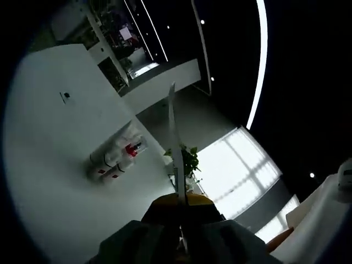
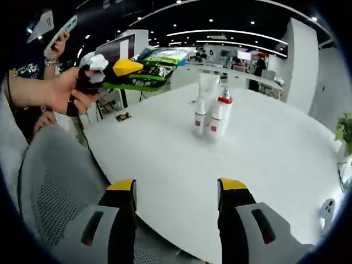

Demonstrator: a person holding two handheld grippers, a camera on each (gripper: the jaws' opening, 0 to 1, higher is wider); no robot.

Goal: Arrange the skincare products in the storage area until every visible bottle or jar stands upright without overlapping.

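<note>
Three skincare products stand upright close together on the white table (image 2: pixel 165 165): a tall white tube (image 2: pixel 208 88), a pump bottle with a red collar (image 2: pixel 224 113) and a small white bottle with a red label (image 2: pixel 199 120). My right gripper (image 2: pixel 176 187) is open over the near table edge, well short of them, with nothing between its jaws. A hand holds my left gripper (image 2: pixel 127 67) up in the air at the far left, away from the bottles. In the rolled left gripper view the same bottle group (image 1: pixel 115 159) shows on the table, and the left gripper (image 1: pixel 179 199) has its yellow tips pressed together, with a thin pale strip rising between them.
A grey mesh chair (image 2: pixel 49 181) sits at the table's near left edge. A small dark card (image 2: pixel 123 116) lies on the table left of the bottles. A green plant (image 2: pixel 345 129) stands at the far right. A person behind holds a phone (image 2: pixel 60 33).
</note>
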